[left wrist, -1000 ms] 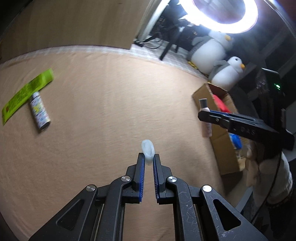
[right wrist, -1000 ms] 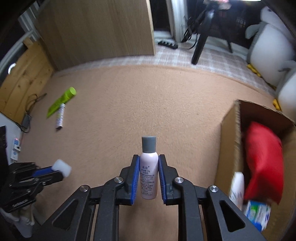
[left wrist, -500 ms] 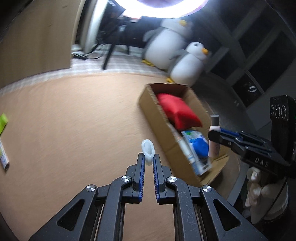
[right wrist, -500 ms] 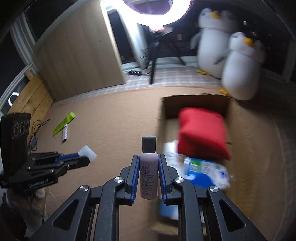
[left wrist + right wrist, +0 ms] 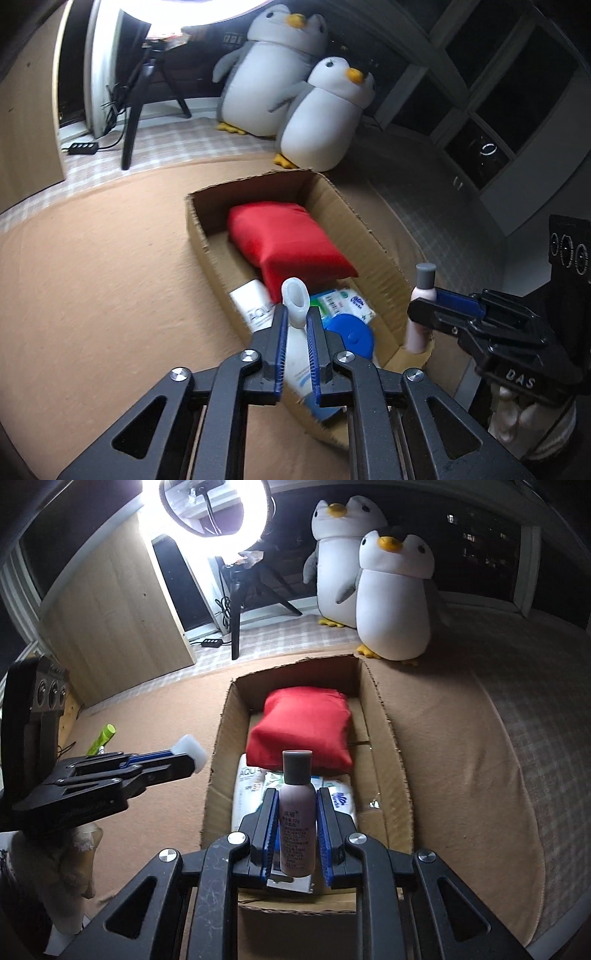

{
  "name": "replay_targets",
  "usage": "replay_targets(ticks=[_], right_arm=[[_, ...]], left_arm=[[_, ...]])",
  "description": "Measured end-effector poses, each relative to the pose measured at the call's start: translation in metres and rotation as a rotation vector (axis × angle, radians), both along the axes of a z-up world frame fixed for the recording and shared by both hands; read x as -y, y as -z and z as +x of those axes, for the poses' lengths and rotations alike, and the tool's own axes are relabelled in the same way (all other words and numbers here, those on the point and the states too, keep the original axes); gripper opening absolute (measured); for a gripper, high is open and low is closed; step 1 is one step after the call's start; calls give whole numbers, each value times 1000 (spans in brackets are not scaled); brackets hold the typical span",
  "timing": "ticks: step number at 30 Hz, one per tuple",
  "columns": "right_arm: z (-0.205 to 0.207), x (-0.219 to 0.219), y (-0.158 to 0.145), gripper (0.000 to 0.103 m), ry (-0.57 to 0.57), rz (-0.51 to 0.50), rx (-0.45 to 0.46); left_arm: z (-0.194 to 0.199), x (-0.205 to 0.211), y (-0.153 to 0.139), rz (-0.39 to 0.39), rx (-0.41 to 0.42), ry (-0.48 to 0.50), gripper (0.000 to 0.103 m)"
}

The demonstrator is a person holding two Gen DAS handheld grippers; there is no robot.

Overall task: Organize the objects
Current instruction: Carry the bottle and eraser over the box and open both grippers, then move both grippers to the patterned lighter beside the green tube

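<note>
Left gripper (image 5: 295, 325): jaws have just been opening slightly, small white cap-like piece (image 5: 295, 300) standing between the blue pads; contact on both pads looks likely but cannot be confirmed. It sits over the near left wall of the cardboard box (image 5: 386, 738).

Right gripper (image 5: 297, 823): clamped on pink bottle (image 5: 297, 827), grey cap up, upright, above the box's near end.

In the box, near to far: blue round lid (image 5: 351, 338), white packets (image 5: 245, 786), red pouch (image 5: 303, 731).

Beyond the box: two plush penguins (image 5: 393, 598). Far left on carpet (image 5: 92, 277): green tube (image 5: 101, 736).
</note>
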State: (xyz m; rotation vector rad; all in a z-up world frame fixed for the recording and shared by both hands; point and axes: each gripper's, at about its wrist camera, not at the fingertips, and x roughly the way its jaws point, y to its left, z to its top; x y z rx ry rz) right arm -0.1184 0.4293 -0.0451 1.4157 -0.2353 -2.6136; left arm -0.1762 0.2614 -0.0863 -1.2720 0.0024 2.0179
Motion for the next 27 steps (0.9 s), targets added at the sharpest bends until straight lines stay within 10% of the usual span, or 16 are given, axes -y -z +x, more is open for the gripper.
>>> replay_targets(ticks=[4, 7, 27], right_arm=[[1, -4, -1, 34, -16, -23, -12], [6, -8, -5, 58, -1, -18, -41], [20, -12, -11, 66, 49, -27, -52]], left_arm=[[-4, -9, 0, -4, -15, -11, 74], [-5, -8, -3, -14, -46, -29, 75], [25, 23, -33, -19, -110, -55, 76]])
